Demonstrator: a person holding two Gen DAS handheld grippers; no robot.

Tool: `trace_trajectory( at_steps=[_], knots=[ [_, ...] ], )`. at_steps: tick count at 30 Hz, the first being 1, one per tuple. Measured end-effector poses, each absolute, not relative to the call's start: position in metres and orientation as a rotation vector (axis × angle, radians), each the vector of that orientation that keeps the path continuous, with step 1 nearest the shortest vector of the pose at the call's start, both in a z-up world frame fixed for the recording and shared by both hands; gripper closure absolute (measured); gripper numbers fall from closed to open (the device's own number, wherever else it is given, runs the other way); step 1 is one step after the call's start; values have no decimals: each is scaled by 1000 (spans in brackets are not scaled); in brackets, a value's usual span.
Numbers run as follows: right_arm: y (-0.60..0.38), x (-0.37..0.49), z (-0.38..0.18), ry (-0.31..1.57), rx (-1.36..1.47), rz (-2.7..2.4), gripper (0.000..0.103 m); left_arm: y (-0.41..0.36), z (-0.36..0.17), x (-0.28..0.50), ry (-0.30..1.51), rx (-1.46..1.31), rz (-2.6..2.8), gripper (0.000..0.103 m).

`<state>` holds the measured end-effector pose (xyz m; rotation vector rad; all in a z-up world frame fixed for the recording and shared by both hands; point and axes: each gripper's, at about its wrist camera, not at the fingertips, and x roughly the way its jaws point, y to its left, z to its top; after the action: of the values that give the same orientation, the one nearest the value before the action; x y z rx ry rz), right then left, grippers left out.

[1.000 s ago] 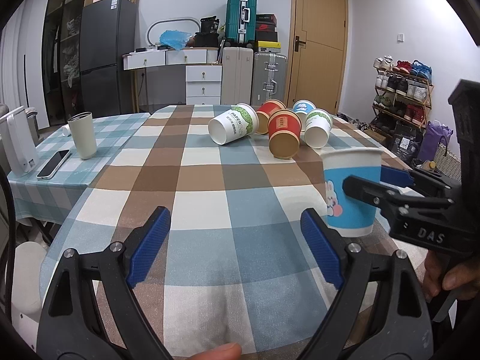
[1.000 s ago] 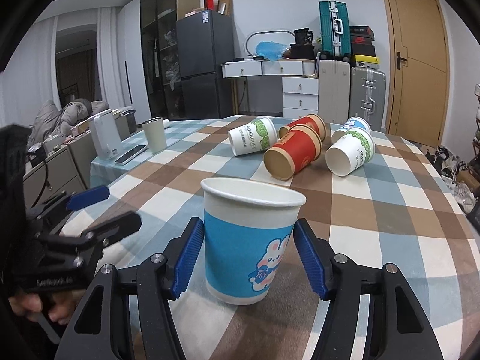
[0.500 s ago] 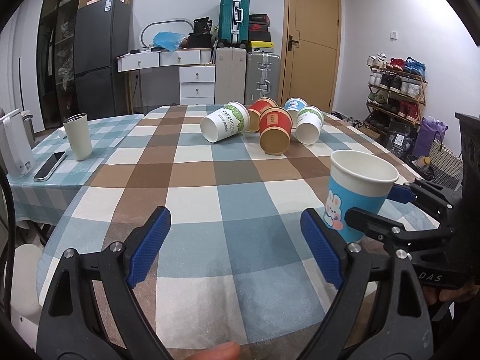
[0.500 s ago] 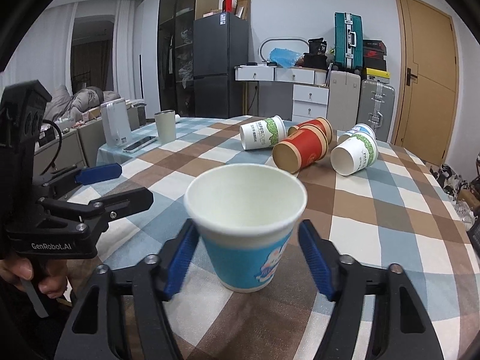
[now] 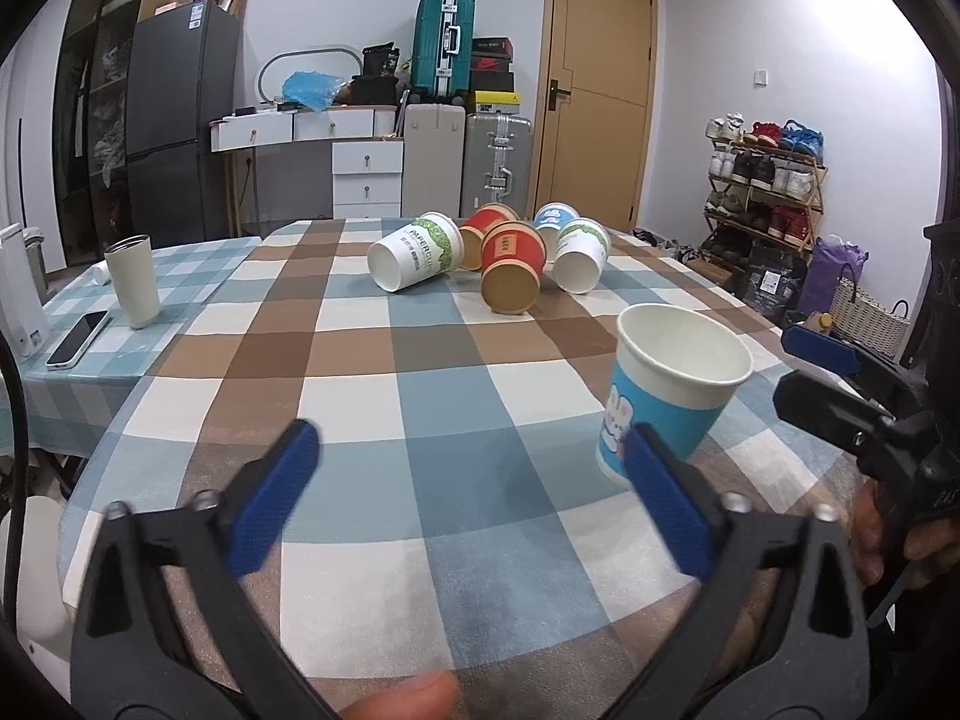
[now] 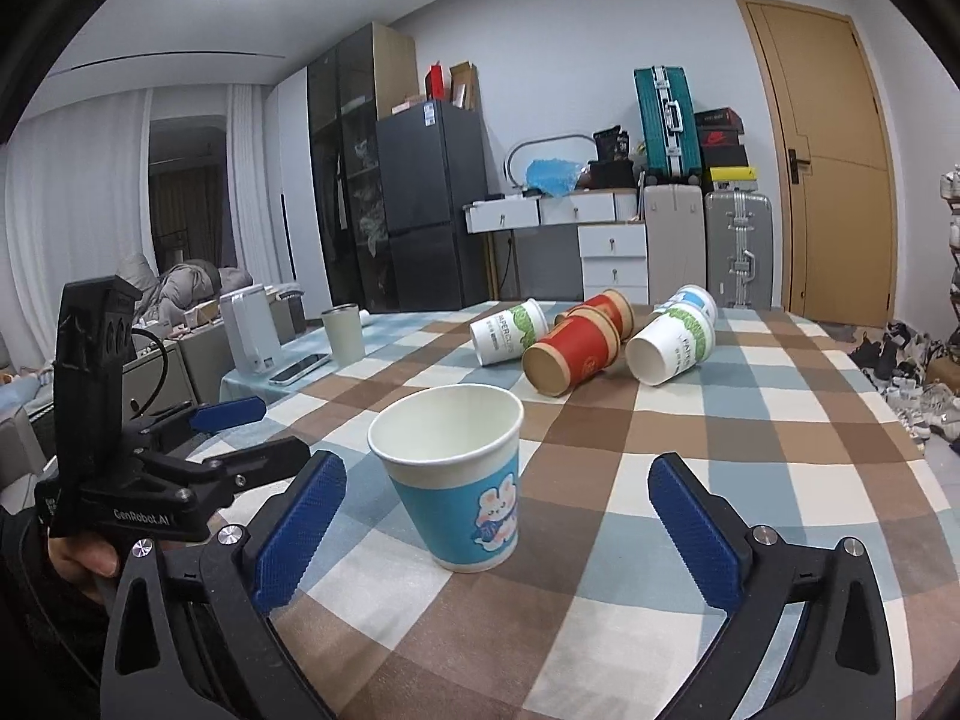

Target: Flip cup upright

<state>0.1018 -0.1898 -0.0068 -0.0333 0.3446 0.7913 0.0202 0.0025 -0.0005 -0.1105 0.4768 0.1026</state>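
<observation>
A blue paper cup with a rabbit print (image 6: 462, 492) stands upright on the checked tablecloth, mouth up; it also shows in the left wrist view (image 5: 666, 396). My right gripper (image 6: 498, 528) is open, its blue pads apart on both sides of the cup without touching it. My left gripper (image 5: 474, 498) is open and empty, left of the cup. Each gripper shows in the other's view: the right one (image 5: 840, 384) and the left one (image 6: 240, 432).
Several paper cups lie on their sides at the table's far end: a white-green one (image 5: 414, 258), a red one (image 5: 510, 276), another white-green one (image 5: 579, 261). A tumbler (image 5: 133, 279) and a phone (image 5: 78, 339) sit on the left. The table edge (image 5: 798, 420) is close by on the right.
The right gripper opened and drew back from the blue cup, leaving it standing upright on the table. The left gripper shifted slightly; its view now looks down on the cup.
</observation>
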Motion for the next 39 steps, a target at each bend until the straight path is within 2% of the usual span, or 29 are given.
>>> trace_trajectory(
  at_steps=[16, 39],
  knots=[
    [-210, 91, -6, 245, -1, 783, 0, -12, 8, 7, 424, -81, 31, 0],
    [-208, 87, -8, 238, -14, 786, 0, -16, 4, 7, 430, -66, 23, 0]
  ],
)
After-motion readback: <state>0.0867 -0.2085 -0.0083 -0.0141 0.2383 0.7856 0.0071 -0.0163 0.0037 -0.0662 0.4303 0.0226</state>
